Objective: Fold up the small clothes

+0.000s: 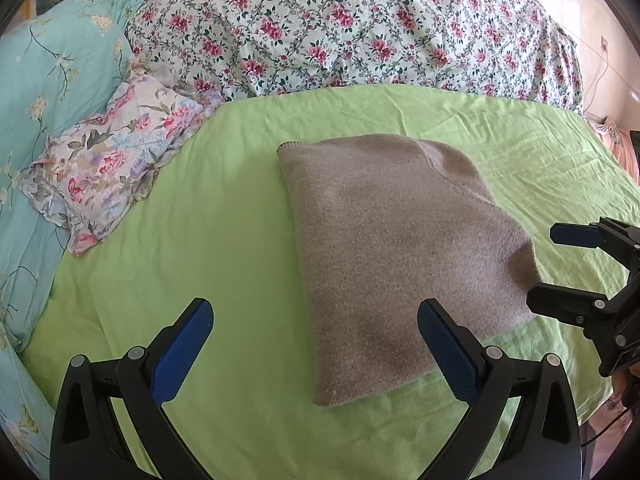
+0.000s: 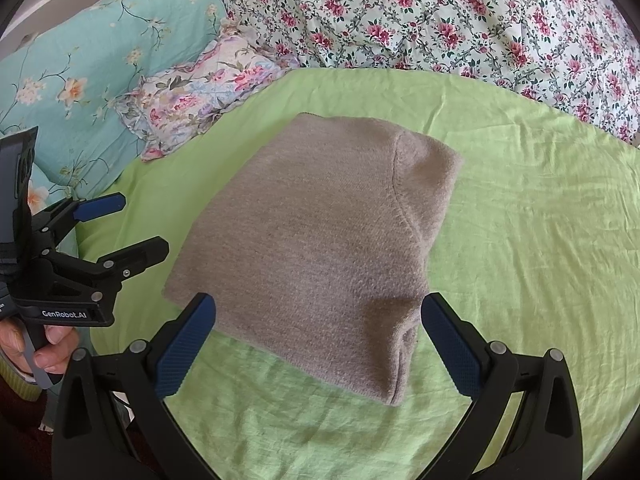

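One folded grey-brown knitted garment lies flat on the bed's light green sheet, roughly in the middle of the sheet, as a thick rectangular bundle with a curved seam showing near its far end. In the right wrist view the same garment sits between and just ahead of that gripper's fingers, with its near folded edge closest to the camera.

Two grippers are visible, and neither touches the cloth. The left gripper hovers over the sheet with its two black fingers and blue ribbed pads spread wide, holding nothing; the garment's near corner lies between them, toward the right one. The right gripper is likewise spread wide and empty above the garment's near edge. Each gripper also shows in the other's view: the right one at the garment's right edge, the left one just beside its left edge, gripped by the person's bare fingers.

Around the sheet there are three pieces of bedding: one white quilt with red flowers and green vines heaped along the far side, one turquoise floral quilt to the left, and one small pastel floral pillow with a ruffled edge lying between the turquoise quilt and the sheet.
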Demonstrator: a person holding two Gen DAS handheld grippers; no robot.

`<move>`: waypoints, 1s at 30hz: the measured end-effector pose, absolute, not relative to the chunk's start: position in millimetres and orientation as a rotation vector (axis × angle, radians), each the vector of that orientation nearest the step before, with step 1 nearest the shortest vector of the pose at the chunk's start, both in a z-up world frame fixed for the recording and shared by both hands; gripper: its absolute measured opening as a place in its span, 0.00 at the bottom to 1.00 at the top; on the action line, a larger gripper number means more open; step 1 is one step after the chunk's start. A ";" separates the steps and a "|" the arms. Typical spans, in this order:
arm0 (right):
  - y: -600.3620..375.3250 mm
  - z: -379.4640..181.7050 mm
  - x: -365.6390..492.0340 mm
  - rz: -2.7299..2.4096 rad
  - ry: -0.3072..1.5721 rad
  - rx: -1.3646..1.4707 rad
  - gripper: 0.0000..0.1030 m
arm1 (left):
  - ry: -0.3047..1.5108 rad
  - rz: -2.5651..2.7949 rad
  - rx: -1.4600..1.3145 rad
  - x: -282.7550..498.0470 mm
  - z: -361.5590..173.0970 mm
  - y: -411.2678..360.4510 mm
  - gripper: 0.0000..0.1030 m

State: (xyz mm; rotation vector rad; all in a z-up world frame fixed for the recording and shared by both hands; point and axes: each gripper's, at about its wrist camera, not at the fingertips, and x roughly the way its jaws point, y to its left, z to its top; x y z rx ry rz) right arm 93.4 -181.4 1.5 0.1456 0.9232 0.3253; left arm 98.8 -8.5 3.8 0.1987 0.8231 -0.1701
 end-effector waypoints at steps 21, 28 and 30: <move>-182.3 1.5 93.9 0.327 0.925 0.145 0.99 | 0.825 -0.174 0.197 98.3 1.8 -9.9 0.99; -185.8 0.4 96.3 0.329 0.924 0.142 0.99 | 0.821 -0.178 0.200 98.3 2.3 -12.3 0.99; -185.5 0.8 96.3 0.324 0.925 0.138 0.99 | 0.819 -0.179 0.197 98.9 2.7 -12.9 0.99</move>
